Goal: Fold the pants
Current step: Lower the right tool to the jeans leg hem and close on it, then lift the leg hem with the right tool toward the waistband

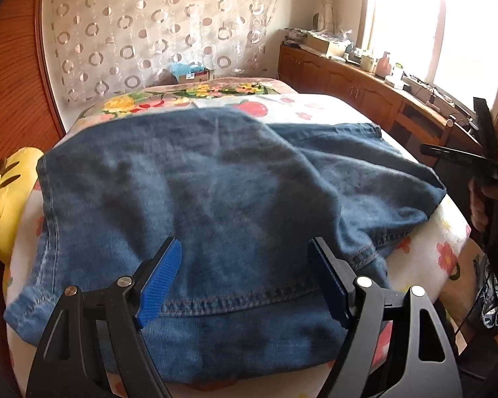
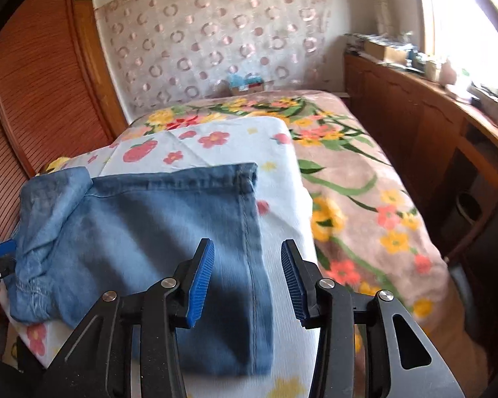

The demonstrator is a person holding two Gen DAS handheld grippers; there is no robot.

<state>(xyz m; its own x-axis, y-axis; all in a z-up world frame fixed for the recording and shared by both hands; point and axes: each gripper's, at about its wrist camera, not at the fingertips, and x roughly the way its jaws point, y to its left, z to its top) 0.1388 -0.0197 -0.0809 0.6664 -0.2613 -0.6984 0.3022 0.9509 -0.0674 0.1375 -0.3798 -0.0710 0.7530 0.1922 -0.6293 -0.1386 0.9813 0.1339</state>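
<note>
Blue denim pants lie folded over in layers on a white flowered sheet on the bed. My left gripper is open and empty, just above the near hem of the pants. In the right wrist view the pants lie with one side seam running toward me. My right gripper is open and empty above that seam at the pants' right edge. The right gripper also shows at the right edge of the left wrist view, and the left gripper at the left edge of the right wrist view.
A yellow plush toy lies at the bed's left edge by a wooden louvred wardrobe. A pink floral blanket covers the bed's far and right side. A wooden sideboard with clutter stands under the bright window. A small box sits by the curtain.
</note>
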